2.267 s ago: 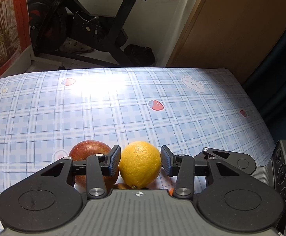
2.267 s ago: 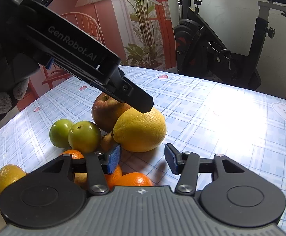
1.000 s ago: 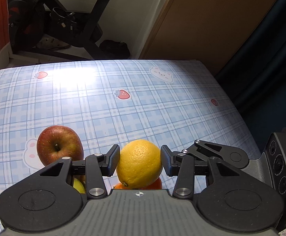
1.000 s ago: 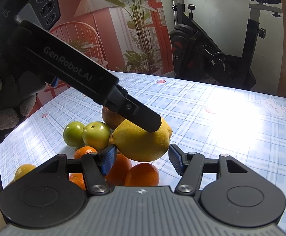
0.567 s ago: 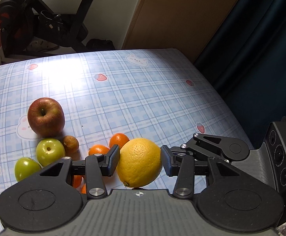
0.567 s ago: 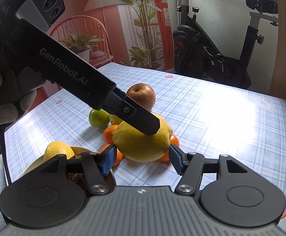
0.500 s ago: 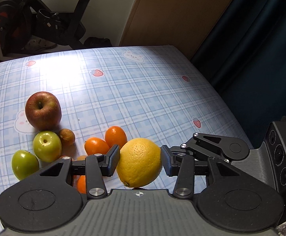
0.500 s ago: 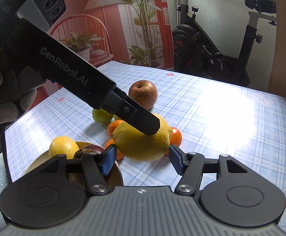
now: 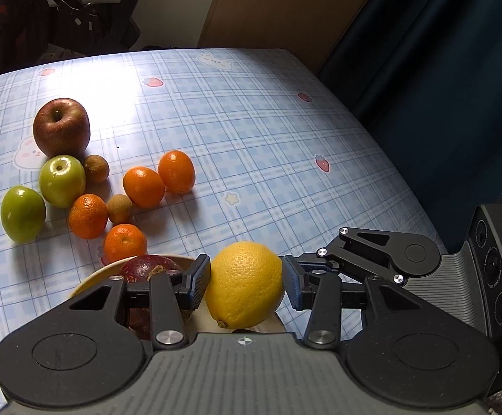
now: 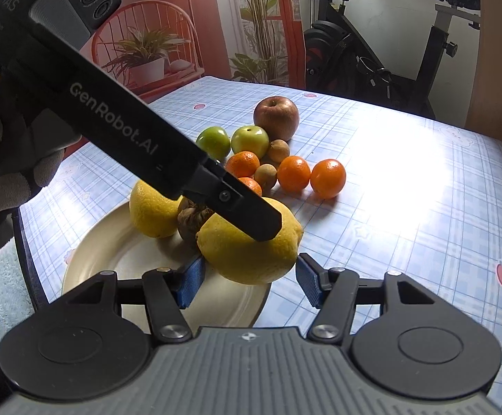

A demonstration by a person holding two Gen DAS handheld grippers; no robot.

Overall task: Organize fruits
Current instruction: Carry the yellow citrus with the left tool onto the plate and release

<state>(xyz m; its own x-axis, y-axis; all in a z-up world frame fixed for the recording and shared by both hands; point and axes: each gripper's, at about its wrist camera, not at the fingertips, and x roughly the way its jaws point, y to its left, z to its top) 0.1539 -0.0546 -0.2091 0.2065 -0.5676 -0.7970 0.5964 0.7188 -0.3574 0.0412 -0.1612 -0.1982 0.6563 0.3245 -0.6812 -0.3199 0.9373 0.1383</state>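
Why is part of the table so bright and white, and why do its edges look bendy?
Left wrist view: glare whitens the tablecloth beyond the red apple, and the fisheye lens curves the edges. Right wrist view: a bigger glare patch washes out the checks; the fruits stay sharp, with soft shadows.
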